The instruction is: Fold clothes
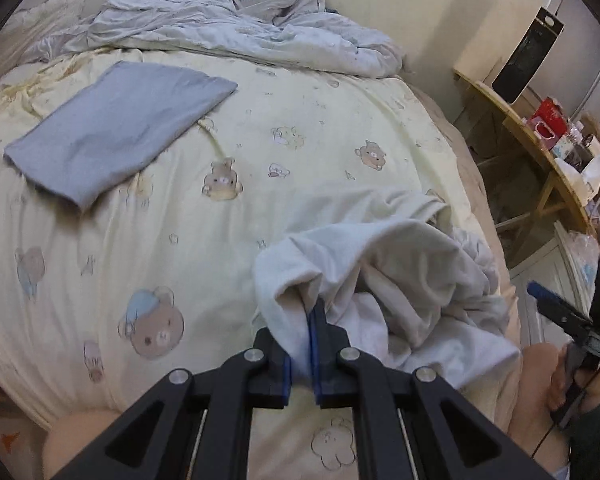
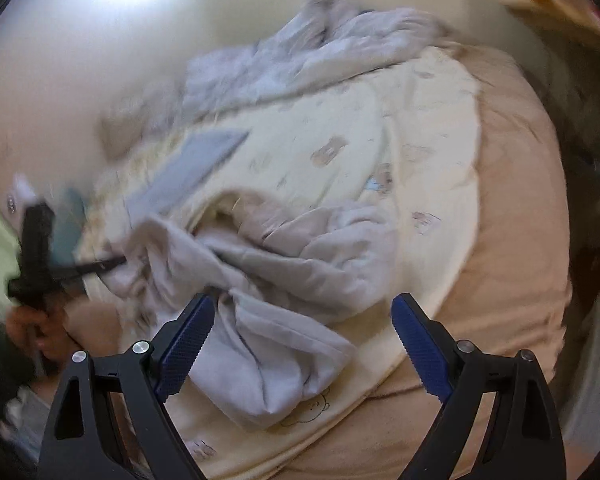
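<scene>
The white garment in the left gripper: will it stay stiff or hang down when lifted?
The white garment likely hangs limp: it already drapes in soft folds from the left gripper. It probably trails on the bed sheet, since most of it lies bunched there.

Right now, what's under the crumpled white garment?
The white garment lies on the yellow bear-print bedsheet, one edge pinched in the left hand-held gripper. Anything beneath its folds is covered.

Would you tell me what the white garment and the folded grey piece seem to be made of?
White garment: probably soft cotton knit, matte; it drapes in limp, rounded folds. Folded grey piece: likely thin jersey, matte, lying flat with few creases.
</scene>
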A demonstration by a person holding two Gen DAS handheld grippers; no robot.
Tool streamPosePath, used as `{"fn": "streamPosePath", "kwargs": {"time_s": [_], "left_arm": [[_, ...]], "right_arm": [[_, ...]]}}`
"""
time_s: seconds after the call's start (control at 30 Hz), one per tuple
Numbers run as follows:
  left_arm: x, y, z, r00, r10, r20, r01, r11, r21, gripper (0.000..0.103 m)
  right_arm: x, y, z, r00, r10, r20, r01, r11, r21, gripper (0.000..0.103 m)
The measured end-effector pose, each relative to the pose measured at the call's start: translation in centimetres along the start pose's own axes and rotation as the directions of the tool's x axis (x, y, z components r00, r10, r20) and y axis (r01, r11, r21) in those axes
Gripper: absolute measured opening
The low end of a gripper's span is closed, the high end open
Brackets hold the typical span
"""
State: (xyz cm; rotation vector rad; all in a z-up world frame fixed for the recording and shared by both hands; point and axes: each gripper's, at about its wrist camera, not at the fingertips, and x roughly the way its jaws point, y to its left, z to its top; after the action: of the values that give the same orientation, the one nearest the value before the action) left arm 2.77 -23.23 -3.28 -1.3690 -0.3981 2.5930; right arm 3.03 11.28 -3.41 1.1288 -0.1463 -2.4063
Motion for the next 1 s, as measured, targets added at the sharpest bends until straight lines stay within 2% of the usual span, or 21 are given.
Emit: {"fn": "streamPosePath", "kwargs": {"time_s": [0.07,0.13,0.2,0.23,0.3,0.33,0.37,0.4,0.47,0.53,0.57,0.63,0.73,0.9,0.93,1.0], "left_arm": [[-0.9,0.1,0.0,0.997,-0.043,0.058,0.044,0.999,-0.015,0.007],[-0.6,0.1,-0.2,0.995,-0.065,0.072,0.067,0.997,-0.030,0.008],[-0.2,-0.1,-0.3,0.995,-0.066,0.073,0.068,0.997,-0.030,0.008],[-0.1,-0.2,-0.4,0.995,-0.063,0.075,0.065,0.998,-0.027,0.008],[0.1,-0.4,-0.4,0.995,-0.057,0.080,0.059,0.998,-0.020,0.008],[0.1,-0.4,-0.5,0.995,-0.056,0.082,0.058,0.998,-0.019,0.008],[-0.2,-0.2,-0.6,0.994,-0.061,0.087,0.063,0.998,-0.026,0.008],[-0.4,0.0,-0.7,0.994,-0.066,0.092,0.069,0.997,-0.032,0.008],[-0.7,0.5,-0.8,0.990,-0.090,0.104,0.096,0.994,-0.051,0.008],[-0.9,1.0,-0.7,0.985,-0.123,0.119,0.132,0.989,-0.072,0.010],[-1.0,1.3,-0.7,0.982,-0.139,0.126,0.150,0.985,-0.083,0.012],[-1.0,1.8,-0.6,0.980,-0.153,0.131,0.167,0.980,-0.108,0.017],[-1.0,2.3,-0.5,0.973,-0.184,0.141,0.203,0.969,-0.138,0.021],[-1.0,2.1,-0.4,0.973,-0.176,0.148,0.197,0.970,-0.141,0.025],[-1.1,2.1,-0.4,0.973,-0.174,0.151,0.195,0.971,-0.140,0.030],[-1.4,2.1,-0.5,0.973,-0.169,0.158,0.191,0.972,-0.138,0.031]], "right_arm": [[1.1,2.2,1.2,0.999,-0.009,-0.041,0.005,0.995,-0.103,0.092],[2.6,4.6,2.6,0.996,0.006,-0.084,-0.022,0.982,-0.187,0.089],[4.3,6.2,3.3,0.993,0.002,-0.116,-0.030,0.970,-0.240,0.080],[5.7,7.1,3.4,0.989,-0.019,-0.147,-0.023,0.960,-0.280,0.077],[8.7,8.1,2.8,0.974,-0.082,-0.211,0.007,0.942,-0.335,0.061],[10.1,8.4,2.5,0.964,-0.113,-0.239,0.022,0.935,-0.355,0.059],[10.0,8.0,2.7,0.968,-0.111,-0.226,0.031,0.944,-0.328,0.049],[10.0,7.6,2.9,0.971,-0.108,-0.214,0.040,0.953,-0.301,0.034],[9.8,6.7,3.3,0.977,-0.105,-0.188,0.057,0.968,-0.246,0.019],[9.5,5.9,3.8,0.982,-0.102,-0.157,0.071,0.979,-0.189,0.012],[7.9,5.5,4.8,0.990,-0.091,-0.106,0.073,0.985,-0.158,0.008],[4.7,5.0,6.8,0.998,-0.056,-0.021,0.053,0.994,-0.099,0.008],[-0.2,4.9,10.5,0.997,0.041,0.072,-0.039,0.999,-0.033,0.008],[-7.1,7.7,16.2,0.977,0.141,0.161,-0.128,0.988,-0.091,0.008],[-8.2,8.3,17.3,0.974,0.148,0.170,-0.132,0.986,-0.105,0.008],[-9.8,9.8,19.1,0.971,0.156,0.183,-0.131,0.981,-0.143,0.008]]}}
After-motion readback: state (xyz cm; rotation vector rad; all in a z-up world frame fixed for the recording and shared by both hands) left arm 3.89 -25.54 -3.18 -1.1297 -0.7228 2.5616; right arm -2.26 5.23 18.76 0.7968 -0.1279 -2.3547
